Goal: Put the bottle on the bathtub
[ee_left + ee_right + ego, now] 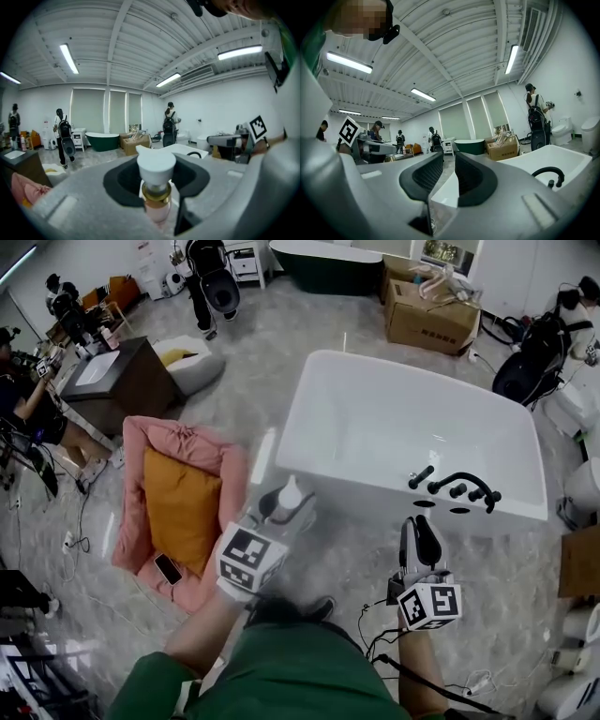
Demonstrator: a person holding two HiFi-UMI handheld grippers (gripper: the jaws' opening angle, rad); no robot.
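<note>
My left gripper (284, 510) is shut on a bottle (289, 494) with a white pump cap, a gold collar and a pale pink body. It holds it upright just off the near left corner of the white bathtub (403, 418). In the left gripper view the bottle (156, 180) stands between the grey jaws, and the tub (187, 149) shows behind it. My right gripper (420, 529) hangs in front of the tub's near rim, below the black faucet (457, 487). Its jaws (449, 173) are drawn together with nothing between them.
A pink cushion with an orange pillow (183, 507) and a phone (169, 568) lies on the floor left of the tub. A cardboard box (429, 315) and a dark green tub (328, 263) stand beyond. A dark cabinet (117, 381) and several people are at the left.
</note>
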